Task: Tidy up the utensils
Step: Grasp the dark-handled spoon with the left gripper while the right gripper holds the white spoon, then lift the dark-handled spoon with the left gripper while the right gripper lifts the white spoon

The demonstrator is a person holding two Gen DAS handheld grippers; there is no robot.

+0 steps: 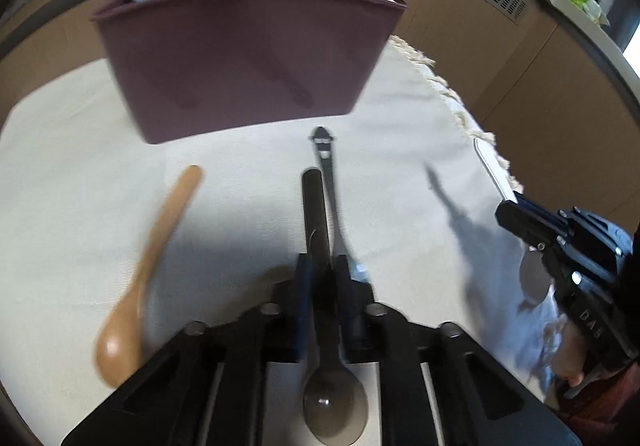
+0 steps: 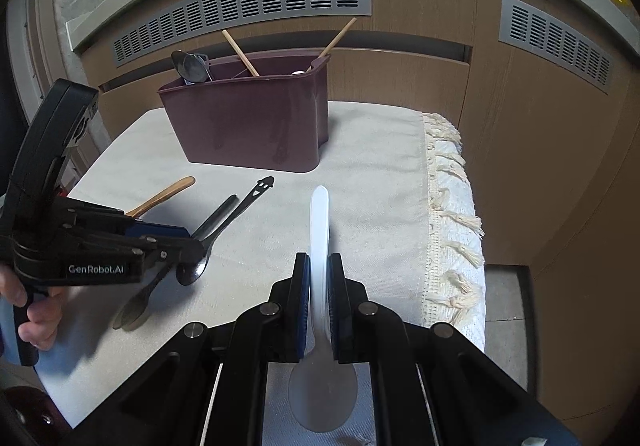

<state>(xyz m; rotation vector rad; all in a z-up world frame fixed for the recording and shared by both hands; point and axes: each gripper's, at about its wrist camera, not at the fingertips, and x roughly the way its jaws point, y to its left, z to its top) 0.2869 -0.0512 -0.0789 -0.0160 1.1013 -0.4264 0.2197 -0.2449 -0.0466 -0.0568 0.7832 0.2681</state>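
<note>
Covers the table: a pale cloth (image 2: 380, 166), fringed along the right edge. Stands near the far edge: a maroon caddy (image 2: 248, 122), divided inside, already holding metal spoons at its left end and wooden sticks further right.

Left gripper (image 1: 323, 262): jaws closed tight on the neck of a dark spoon (image 1: 316, 206), handle pointing forward toward the caddy, bowl back under the camera. Right gripper (image 2: 319, 262): jaws likewise clamped on a white spoon (image 2: 320, 222), handle forward, over the right half of the table, not far from the fringe.

Still lying loose on the cloth: a wooden spoon (image 1: 160, 246) toward the left edge, and a black smiley-handled spoon (image 1: 326, 158) just beside the dark one, possibly touching it.

Likely troubles, by judgement:
- Caddy shoved toward or over the far edge, or tipped, if a long handle strikes its front wall instead of clearing the rim.
- Grippers knocking together above the caddy if both go in at once.
- Spoon pivoting between the pads, since each grip sits at one narrow spot on a long, smooth shaft.
- Smiley spoon dragged or flicked along as the dark spoon lifts.
- Spoon dropped into the wrong compartment.
</note>
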